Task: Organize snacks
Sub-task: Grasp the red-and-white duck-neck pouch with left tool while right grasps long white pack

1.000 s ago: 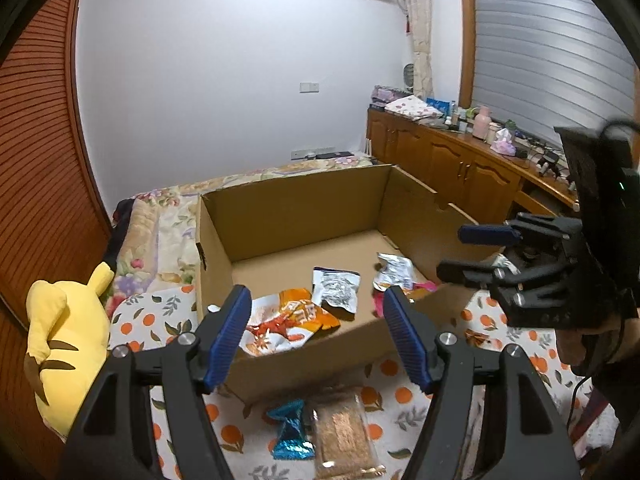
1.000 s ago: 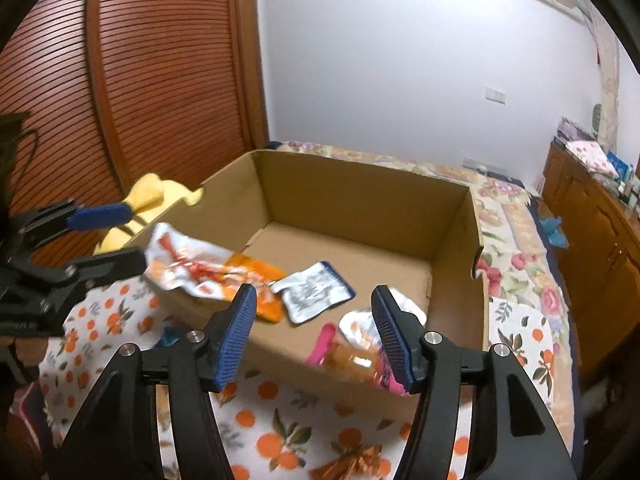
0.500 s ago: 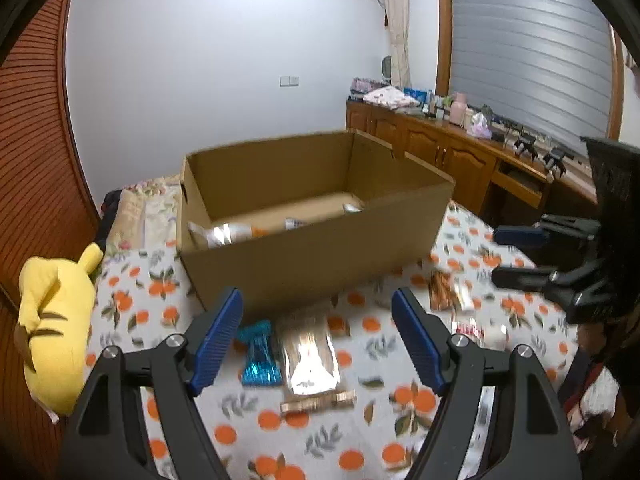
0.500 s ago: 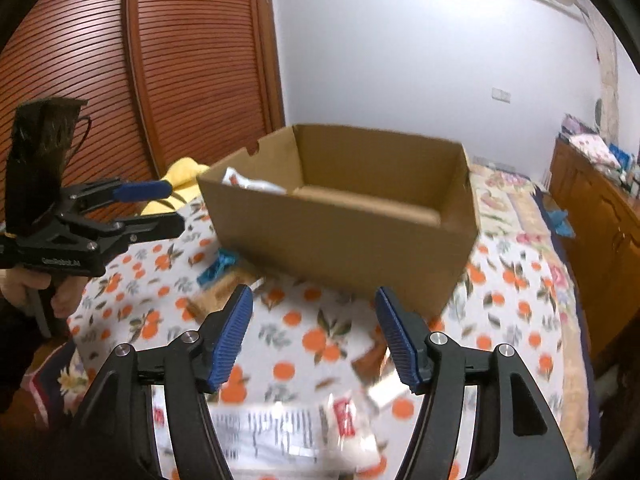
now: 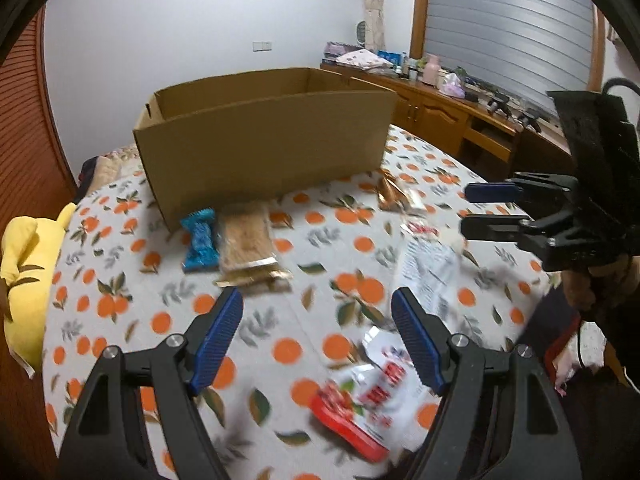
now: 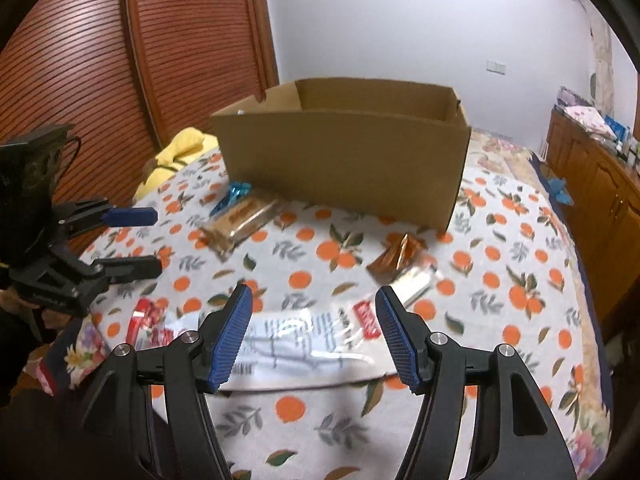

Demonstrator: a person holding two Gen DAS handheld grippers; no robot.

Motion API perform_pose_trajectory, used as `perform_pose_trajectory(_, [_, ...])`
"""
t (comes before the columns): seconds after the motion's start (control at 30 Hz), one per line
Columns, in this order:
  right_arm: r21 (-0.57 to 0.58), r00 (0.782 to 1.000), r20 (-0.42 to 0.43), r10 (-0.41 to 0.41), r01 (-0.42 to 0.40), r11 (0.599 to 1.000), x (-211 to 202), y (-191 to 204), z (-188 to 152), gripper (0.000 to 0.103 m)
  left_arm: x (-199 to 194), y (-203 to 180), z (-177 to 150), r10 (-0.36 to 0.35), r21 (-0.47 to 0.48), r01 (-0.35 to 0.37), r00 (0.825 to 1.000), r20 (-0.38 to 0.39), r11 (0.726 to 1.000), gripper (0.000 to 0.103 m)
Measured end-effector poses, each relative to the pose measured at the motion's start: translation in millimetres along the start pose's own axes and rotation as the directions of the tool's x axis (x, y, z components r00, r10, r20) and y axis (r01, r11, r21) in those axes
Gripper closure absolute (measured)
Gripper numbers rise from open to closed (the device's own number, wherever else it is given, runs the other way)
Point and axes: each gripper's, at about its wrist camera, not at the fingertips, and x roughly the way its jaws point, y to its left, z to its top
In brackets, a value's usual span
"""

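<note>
Two views show loose snacks in front of the brown cardboard box (image 5: 264, 148). Left wrist: the left gripper (image 5: 318, 340) hangs wide and empty above a red-and-white snack pouch (image 5: 360, 396); centre it. Right wrist: the right gripper (image 6: 314, 336), partly open and empty, frames a white printed packet (image 6: 304, 344); grip its edge.
</note>
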Motion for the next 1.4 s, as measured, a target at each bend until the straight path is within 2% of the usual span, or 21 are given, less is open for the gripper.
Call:
perform_pose_trajectory(0.23, [0.039,1.000,-0.017,0.008,-0.007,0.999,3,5,-21,0.037,-5,-22,-21,-0.028,0.012,0.028,0.999,-0.026,1.000,0.025])
perform_pose_trajectory(0.53, [0.035,1.000,-0.027,-0.003,0.004,0.999,7,12,-30,0.037,2,-36,-41,-0.064,0.025,0.066,0.995,-0.081,0.997,0.025])
perform_pose_trajectory(0.87, [0.040,1.000,-0.023,0.002,-0.001,0.999,4,19,-35,0.037,27,-37,-47,-0.005,0.057,0.013,0.990,-0.138,0.998,0.025])
perform_pose_trajectory(1.27, [0.105,0.998,-0.062,0.015,-0.008,0.994,15,11,-54,0.037,39,-21,-40,0.060,0.003,-0.060,0.993,-0.100,0.998,0.025])
perform_pose_trajectory(1.4, [0.150,0.997,-0.070,0.032,-0.021,0.988,20,5,-57,0.037,37,-17,-42,0.070,-0.010,-0.071,0.993,-0.092,0.997,0.031])
